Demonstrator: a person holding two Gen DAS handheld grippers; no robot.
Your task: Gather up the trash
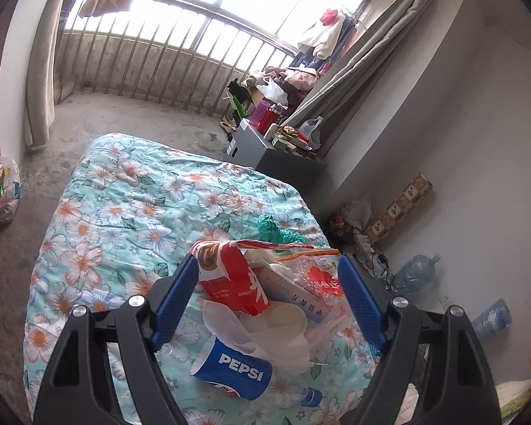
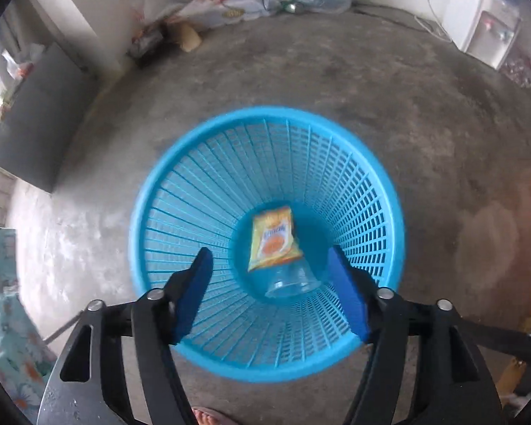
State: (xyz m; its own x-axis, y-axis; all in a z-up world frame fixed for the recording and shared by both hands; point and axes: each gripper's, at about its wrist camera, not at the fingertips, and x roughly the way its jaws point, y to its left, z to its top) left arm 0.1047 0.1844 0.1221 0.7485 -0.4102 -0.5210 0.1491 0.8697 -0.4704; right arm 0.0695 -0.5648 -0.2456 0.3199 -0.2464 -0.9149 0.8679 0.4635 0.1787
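Note:
In the left wrist view a pile of trash lies on the floral bedspread (image 1: pixel 124 205): a red and white wrapper (image 1: pixel 230 279), a clear plastic bag with red print (image 1: pixel 318 276), white tissue (image 1: pixel 251 333), a blue Pepsi cup (image 1: pixel 235 372) on its side and a green crumpled bag (image 1: pixel 276 230). My left gripper (image 1: pixel 269 301) is open above the pile, empty. In the right wrist view my right gripper (image 2: pixel 270 283) is open and empty over a blue mesh basket (image 2: pixel 201 163) on the floor. A yellow snack packet (image 2: pixel 274 242) and a clear plastic cup (image 2: pixel 292 281) lie inside it.
A grey cabinet (image 1: pixel 255 145) with clutter stands beyond the bed by the curtain. A bag of trash (image 1: pixel 0 191) sits on the floor at left. Water jugs (image 1: pixel 417 269) lie by the right wall. A white water dispenser (image 2: pixel 485 24) stands at the far right.

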